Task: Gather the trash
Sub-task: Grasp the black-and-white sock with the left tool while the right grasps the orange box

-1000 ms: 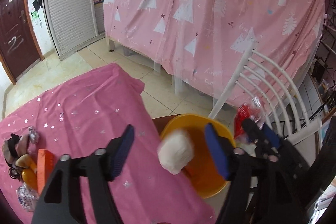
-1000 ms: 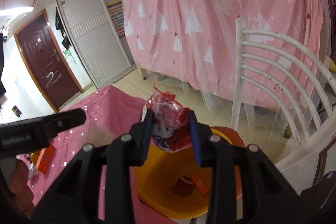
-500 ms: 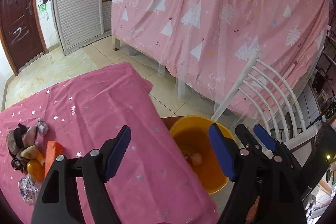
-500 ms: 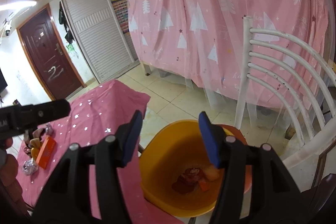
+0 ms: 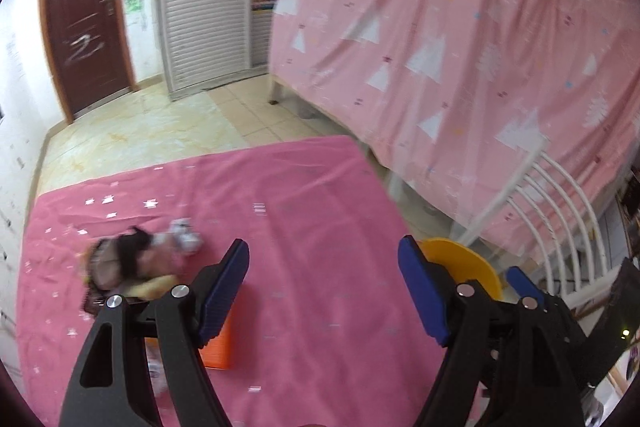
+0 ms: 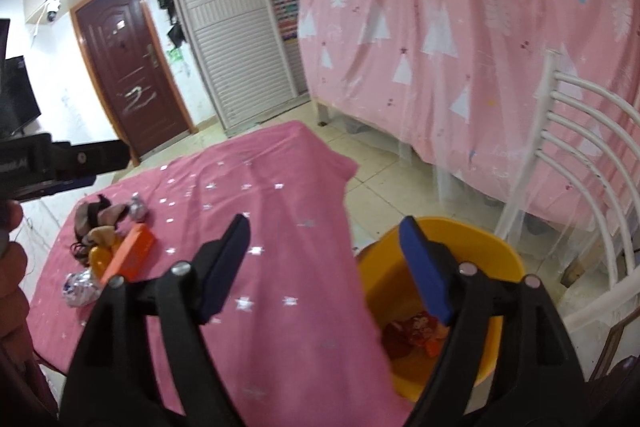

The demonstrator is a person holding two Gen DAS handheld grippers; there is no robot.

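Note:
In the left wrist view my left gripper (image 5: pixel 322 259) is open and empty above the pink tablecloth (image 5: pixel 320 203). Left of it lies a trash pile: dark and brown scraps (image 5: pixel 120 259), a crumpled foil wrapper (image 5: pixel 184 233) and an orange box (image 5: pixel 218 347), partly hidden by my left finger. My right gripper (image 6: pixel 324 231) hangs over the table's edge beside the yellow bucket (image 6: pixel 460 227). Its jaws are opening with nothing between them. A red wrapper (image 6: pixel 412 327) lies in the bucket. The right wrist view also shows the orange box (image 6: pixel 130 255), a foil ball (image 6: pixel 80 287) and the brown scraps (image 6: pixel 96 219).
A white slatted chair (image 6: pixel 580 163) stands right of the bucket. A bed hung with a pink tree-print curtain (image 5: pixel 440 39) fills the back. A dark red door (image 6: pixel 132 79) and white shutters (image 5: pixel 208 7) are at the far left. A person's hand (image 6: pixel 12 227) shows at the left edge.
A white wad left my left gripper and a red wrapper left my right gripper; both now lie in the bucket. Both grippers swung left from the bucket towards the table's pile.

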